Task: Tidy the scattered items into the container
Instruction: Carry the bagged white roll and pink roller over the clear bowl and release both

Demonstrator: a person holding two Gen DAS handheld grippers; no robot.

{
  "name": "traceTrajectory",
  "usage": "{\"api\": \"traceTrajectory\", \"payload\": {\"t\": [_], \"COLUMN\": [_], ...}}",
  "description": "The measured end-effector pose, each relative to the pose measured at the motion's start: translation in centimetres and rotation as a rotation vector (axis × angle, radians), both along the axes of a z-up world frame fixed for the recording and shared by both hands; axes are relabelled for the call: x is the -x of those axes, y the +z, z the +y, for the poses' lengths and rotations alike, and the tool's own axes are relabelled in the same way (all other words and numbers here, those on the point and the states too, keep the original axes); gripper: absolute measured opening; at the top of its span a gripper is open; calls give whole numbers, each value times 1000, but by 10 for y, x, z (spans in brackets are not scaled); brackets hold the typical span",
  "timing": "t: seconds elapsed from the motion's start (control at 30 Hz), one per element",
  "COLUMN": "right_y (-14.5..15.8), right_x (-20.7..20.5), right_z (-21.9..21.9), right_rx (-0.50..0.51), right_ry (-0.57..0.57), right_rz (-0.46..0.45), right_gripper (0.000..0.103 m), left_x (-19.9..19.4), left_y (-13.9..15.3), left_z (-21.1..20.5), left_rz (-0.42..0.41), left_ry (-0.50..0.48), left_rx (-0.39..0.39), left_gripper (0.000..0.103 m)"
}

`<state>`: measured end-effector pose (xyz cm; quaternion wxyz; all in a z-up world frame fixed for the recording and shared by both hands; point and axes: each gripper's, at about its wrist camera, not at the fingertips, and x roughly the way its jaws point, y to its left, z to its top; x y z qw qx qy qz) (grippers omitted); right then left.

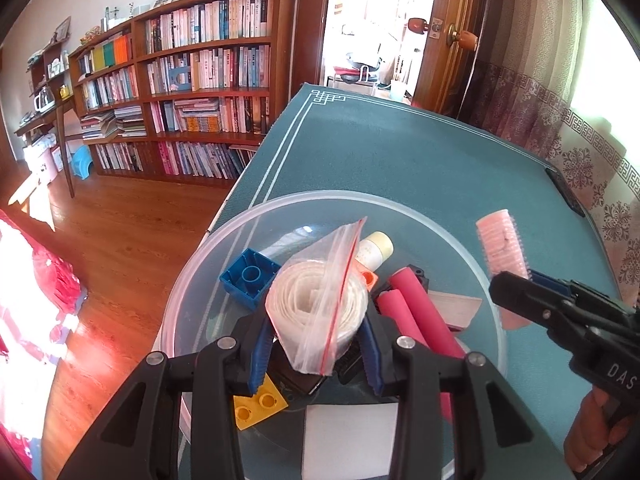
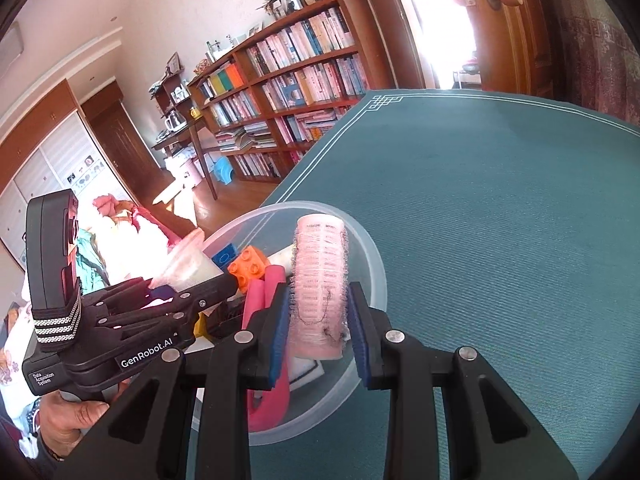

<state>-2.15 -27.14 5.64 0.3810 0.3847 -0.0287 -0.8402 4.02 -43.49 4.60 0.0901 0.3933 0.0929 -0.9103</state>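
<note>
Over bowl (image 1: 192,280) | left gripper (image 1: 316,344) grips bag (image 1: 320,304) | right gripper (image 2: 318,340) grips roller (image 2: 320,280)

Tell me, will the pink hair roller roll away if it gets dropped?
Probably a little. The hair roller is a round tube, so it could roll, but its prickly surface likely slows it. It looks hollow and light, so the right gripper should hold it easily over the bowl.

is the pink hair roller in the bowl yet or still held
Still held: the right gripper is shut on the pink hair roller, upright above the clear bowl's rim, not resting inside.
</note>
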Motion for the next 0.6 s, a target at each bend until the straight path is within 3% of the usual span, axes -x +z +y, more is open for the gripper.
{"api": "traceTrajectory", "payload": {"t": [0.1,0.13,0.6], "right_y": [-2,-3,-9], "right_x": [-2,-3,-4], "right_z": [-8,-11,-33], "right_rx": [-13,-19,-105], "right_ry": [26,31,60], "right_rz": [2,6,64], "right_gripper": [31,31,31], "left_x": [-2,-3,-17], "left_y": [0,1,0], "left_z": [-2,-2,-17], "left_rz": [3,7,5], "left_ry": [-7,-6,24], "left_rx": [-2,1,9], "left_gripper": [73,74,75]}}
